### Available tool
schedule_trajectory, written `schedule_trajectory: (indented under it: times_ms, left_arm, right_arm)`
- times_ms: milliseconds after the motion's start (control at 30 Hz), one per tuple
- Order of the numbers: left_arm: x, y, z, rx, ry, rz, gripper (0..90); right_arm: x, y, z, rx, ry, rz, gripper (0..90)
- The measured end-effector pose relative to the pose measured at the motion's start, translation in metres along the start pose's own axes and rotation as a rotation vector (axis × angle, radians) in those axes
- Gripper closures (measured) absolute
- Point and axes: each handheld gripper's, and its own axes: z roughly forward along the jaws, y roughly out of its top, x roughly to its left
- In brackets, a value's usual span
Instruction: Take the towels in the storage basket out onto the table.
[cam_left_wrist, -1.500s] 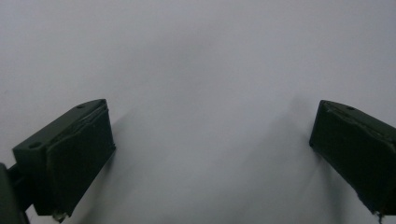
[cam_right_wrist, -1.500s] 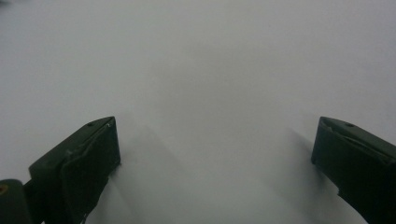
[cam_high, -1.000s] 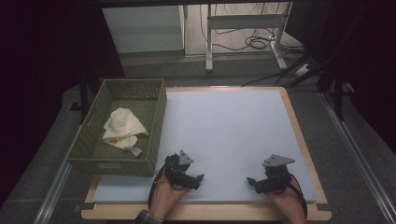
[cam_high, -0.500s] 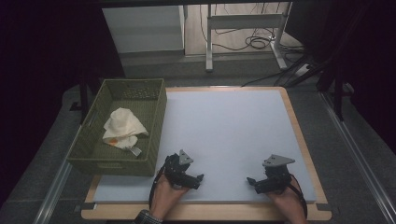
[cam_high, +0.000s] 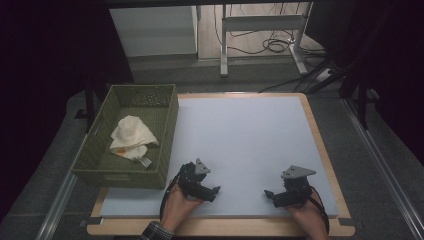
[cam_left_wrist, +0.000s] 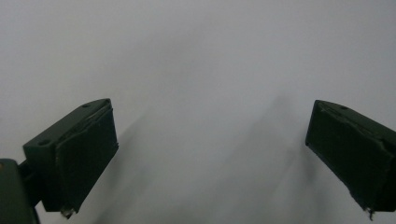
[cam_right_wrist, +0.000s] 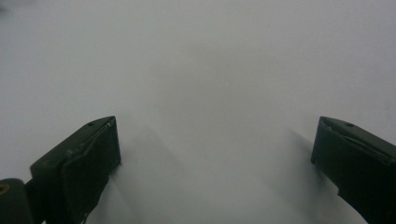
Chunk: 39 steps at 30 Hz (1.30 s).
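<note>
Item, start position: left gripper (cam_high: 216, 189) and right gripper (cam_high: 269, 193) resting on the white table mat (cam_high: 240, 135), jaws wide and empty; cream cloth (cam_high: 130, 137) lying in the green basket (cam_high: 167, 120), likely next reached by the left.

Both forearms cut off by the bottom edge in the high view. Cloth (cam_high: 129, 137) in the basket (cam_high: 169, 125): small tag and orange patch too small to read. Left gripper (cam_left_wrist: 210, 163) and right gripper (cam_right_wrist: 215, 172) fingers (both views) cropped at the bottom; worktop (cam_left_wrist: 196, 56) blurred.
</note>
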Motion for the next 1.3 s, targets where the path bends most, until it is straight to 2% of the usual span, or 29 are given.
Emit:
schedule_trajectory:
  times_ms: [133,300,600,833,900,967,1300]
  left_arm:
    - [-0.001,0.009,-0.002,-0.004,-0.031,0.003,2.4]
    - [-0.004,0.023,-0.002,0.012,-0.027,0.046,2.2]
    - [0.0,0.035,-0.006,0.005,-0.064,0.039,1.7]
    - [0.004,0.047,-0.012,-0.016,-0.063,0.034,1.0]
    - [0.004,0.052,-0.014,-0.018,-0.057,0.051,0.9]
    - [0.004,0.056,-0.015,-0.009,-0.047,0.063,1.0]
    - [0.007,0.075,-0.022,0.006,-0.069,0.065,0.7]
  right_arm:
    - [0.0,0.0,0.0,0.0,0.0,0.0,1.3]
    - [0.0,0.0,0.0,0.0,0.0,0.0,1.3]
    - [0.0,0.0,0.0,0.0,0.0,0.0,1.3]
    - [0.0,0.0,0.0,0.0,0.0,0.001,1.3]
    - [0.0,0.0,0.0,0.001,0.0,0.0,1.4]
    - [0.0,0.0,0.0,0.001,0.001,0.0,1.3]
    - [0.0,0.0,0.0,0.001,0.001,0.0,1.3]
